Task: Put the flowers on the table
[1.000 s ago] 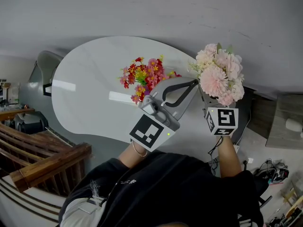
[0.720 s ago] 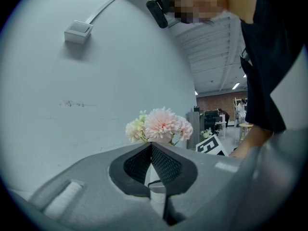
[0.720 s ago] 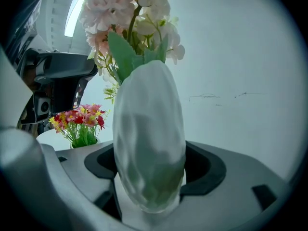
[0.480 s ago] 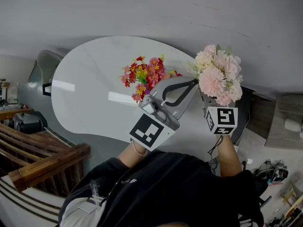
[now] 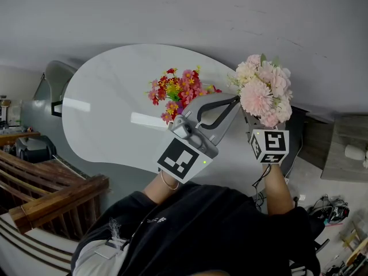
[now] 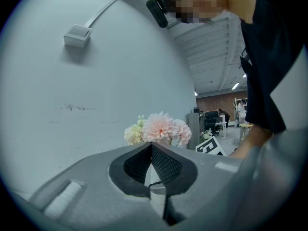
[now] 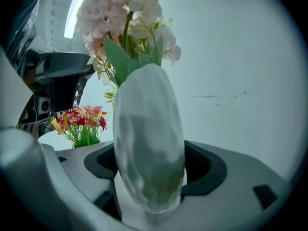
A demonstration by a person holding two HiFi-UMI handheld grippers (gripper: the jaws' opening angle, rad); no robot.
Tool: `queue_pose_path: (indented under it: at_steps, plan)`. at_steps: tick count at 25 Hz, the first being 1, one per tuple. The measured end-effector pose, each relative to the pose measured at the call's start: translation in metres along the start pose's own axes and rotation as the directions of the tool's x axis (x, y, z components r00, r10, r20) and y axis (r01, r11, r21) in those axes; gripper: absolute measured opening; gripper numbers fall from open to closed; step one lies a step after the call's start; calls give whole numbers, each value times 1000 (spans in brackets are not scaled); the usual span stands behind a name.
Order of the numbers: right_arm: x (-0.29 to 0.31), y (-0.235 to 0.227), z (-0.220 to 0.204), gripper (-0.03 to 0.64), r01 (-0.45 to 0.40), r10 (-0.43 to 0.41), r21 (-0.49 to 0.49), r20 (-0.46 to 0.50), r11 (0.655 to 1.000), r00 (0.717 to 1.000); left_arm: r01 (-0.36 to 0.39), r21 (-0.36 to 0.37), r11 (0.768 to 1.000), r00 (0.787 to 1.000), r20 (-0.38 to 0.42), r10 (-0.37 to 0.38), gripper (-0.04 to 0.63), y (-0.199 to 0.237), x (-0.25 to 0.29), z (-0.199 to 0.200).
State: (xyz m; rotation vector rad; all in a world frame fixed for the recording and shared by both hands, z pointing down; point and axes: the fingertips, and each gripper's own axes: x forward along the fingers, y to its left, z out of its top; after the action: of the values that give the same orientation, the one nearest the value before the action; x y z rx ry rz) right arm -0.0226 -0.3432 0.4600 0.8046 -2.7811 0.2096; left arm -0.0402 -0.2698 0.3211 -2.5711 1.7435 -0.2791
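Observation:
A frosted white vase (image 7: 149, 138) of pale pink flowers (image 5: 263, 91) hangs in the air off the right end of the white oval table (image 5: 109, 114). My right gripper (image 5: 256, 122) is shut on the vase, its jaws pressing both sides (image 7: 149, 177). A small bunch of red, pink and yellow flowers (image 5: 178, 91) stands on the table; it also shows in the right gripper view (image 7: 79, 119). My left gripper (image 5: 236, 99) hovers just right of that bunch, shut and empty (image 6: 151, 146). The pink flowers (image 6: 159, 129) appear beyond its tips.
A grey wall (image 5: 172, 10) runs behind the table. A dark wooden bench or railing (image 5: 52, 194) lies at the lower left, and a dark chair (image 5: 54, 79) stands at the table's left end. Cables and clutter (image 5: 330, 209) sit on the floor at the right.
The pink flowers and right gripper have drifted slightly left and up. The left gripper has hardly moved.

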Motion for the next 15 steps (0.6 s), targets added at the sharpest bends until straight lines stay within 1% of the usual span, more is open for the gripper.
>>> queue_pose_path:
  at_steps: [15]
  plan:
    - [-3,0,3,383,12,-12,-17,1,1000,1000,-10,2,1000,1000,13,10,-3,-2,-6,5]
